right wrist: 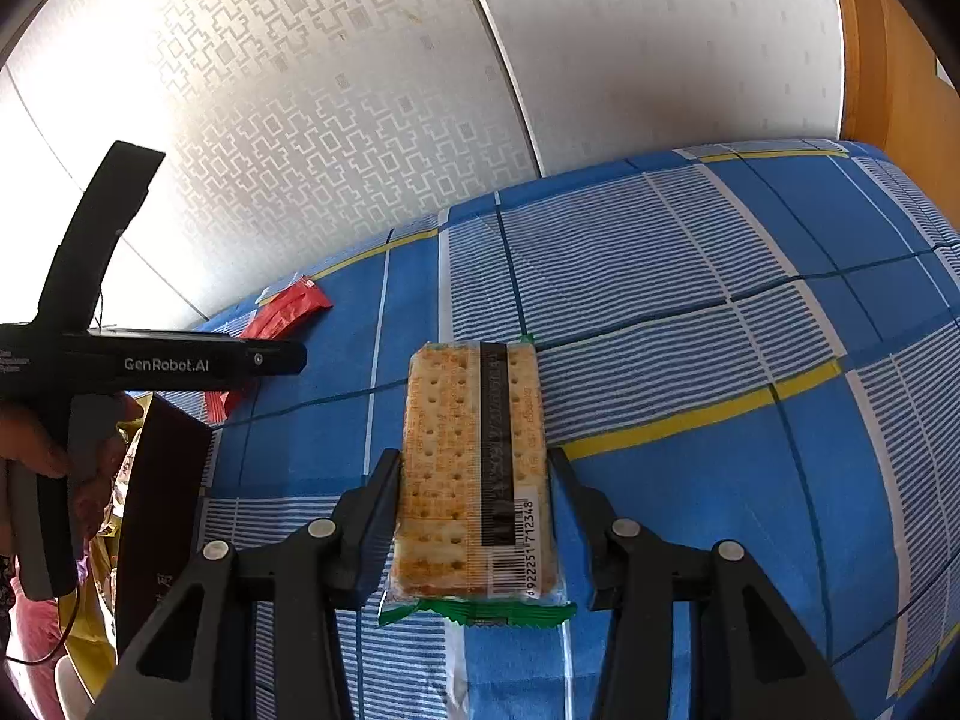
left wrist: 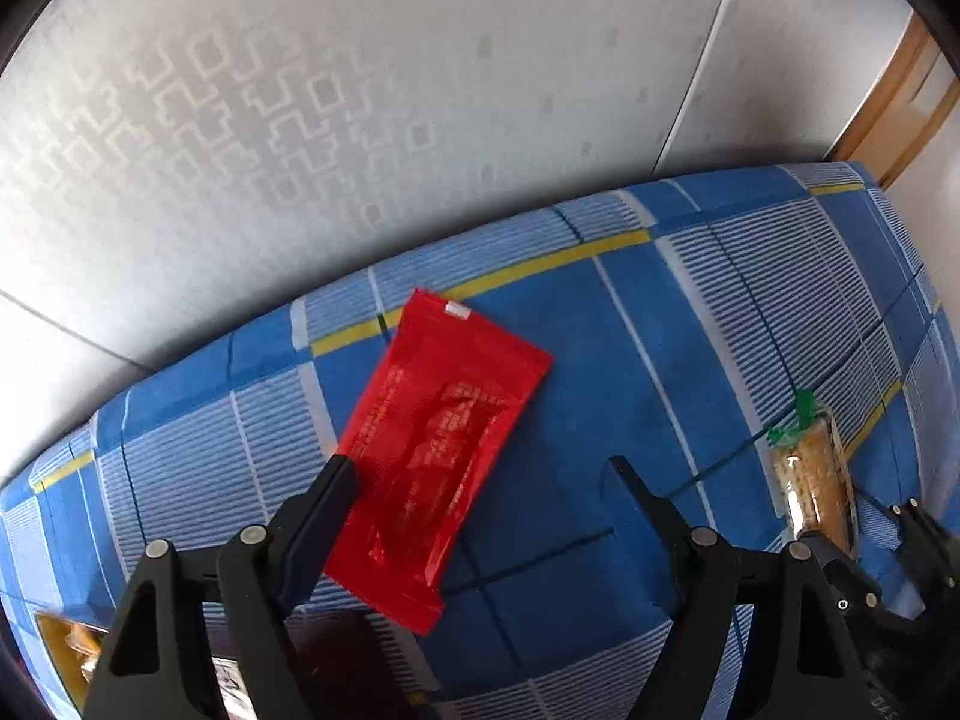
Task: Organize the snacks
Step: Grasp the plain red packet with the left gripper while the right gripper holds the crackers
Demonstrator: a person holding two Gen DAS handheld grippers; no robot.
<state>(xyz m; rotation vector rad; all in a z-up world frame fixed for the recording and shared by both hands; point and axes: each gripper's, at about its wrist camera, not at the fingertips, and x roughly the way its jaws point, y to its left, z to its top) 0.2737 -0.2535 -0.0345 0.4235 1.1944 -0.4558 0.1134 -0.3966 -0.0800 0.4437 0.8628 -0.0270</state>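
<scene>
A red snack packet [left wrist: 432,456] lies flat on the blue checked cloth [left wrist: 600,360]. My left gripper [left wrist: 480,468] points down over it, open, with the left fingertip [left wrist: 342,474] at the packet's left edge and the right finger well clear of it on bare cloth. A clear packet of crackers [right wrist: 474,468] with green ends sits between the fingers of my right gripper [right wrist: 474,456], which is shut on its long sides. The same cracker packet [left wrist: 813,480] shows at the right of the left wrist view. The red packet [right wrist: 288,312] appears far left in the right wrist view.
A dark maroon box [right wrist: 162,498] stands at the cloth's left edge, with yellow packets [left wrist: 66,648] beside it. A hand [right wrist: 36,450] holds the left tool's black body [right wrist: 180,363]. A patterned wall [right wrist: 360,120] backs the table and a wooden frame [right wrist: 888,60] stands at the right.
</scene>
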